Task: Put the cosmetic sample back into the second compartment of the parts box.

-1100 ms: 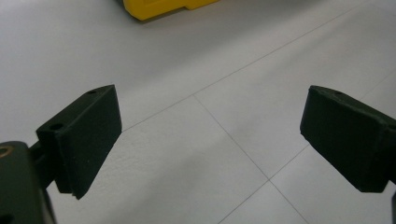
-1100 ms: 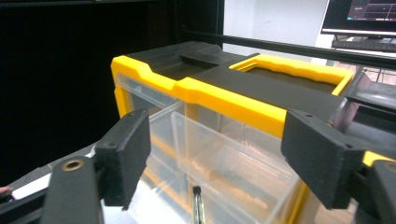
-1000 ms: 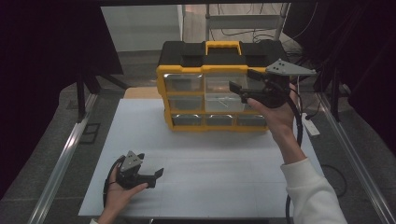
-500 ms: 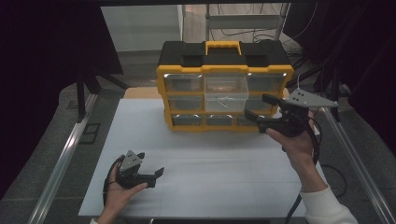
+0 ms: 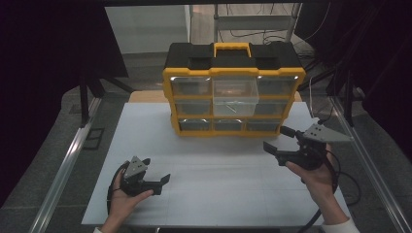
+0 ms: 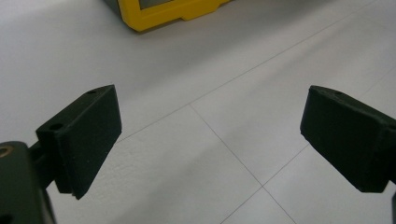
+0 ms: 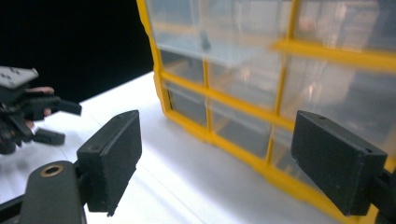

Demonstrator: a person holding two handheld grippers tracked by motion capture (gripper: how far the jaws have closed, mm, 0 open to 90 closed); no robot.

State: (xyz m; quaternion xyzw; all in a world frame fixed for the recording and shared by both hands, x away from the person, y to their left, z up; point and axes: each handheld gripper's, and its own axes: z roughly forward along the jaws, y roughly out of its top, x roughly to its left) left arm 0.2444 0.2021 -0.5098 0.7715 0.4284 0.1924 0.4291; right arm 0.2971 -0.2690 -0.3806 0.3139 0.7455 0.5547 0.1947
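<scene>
Organizer case (image 5: 233, 94), yellow and black, with a carry handle and clear drawers; stood at the far edge of the white table (image 5: 218, 194), about midway along it.

Right gripper (image 5: 283, 141): held in the person's hand above the right side of the table, jaws apart and empty, pointed leftward, just off the case's lower right corner but not touching it. In the right gripper view the bottom rows of drawers sat close ahead between the two jaws.

Left gripper (image 5: 156, 171): rested near the near-left corner of the table, jaws apart and empty, well apart from the case; its own view took in bare tabletop and a yellow corner of the case.

Middle drawer (image 5: 235, 99): stood pulled out from the case front, a small dark item inside, too small to identify.

Progress, as judged: drawer opened; nothing gripped. Either retrieving the item or pushing the drawer shut appeared to remain.
</scene>
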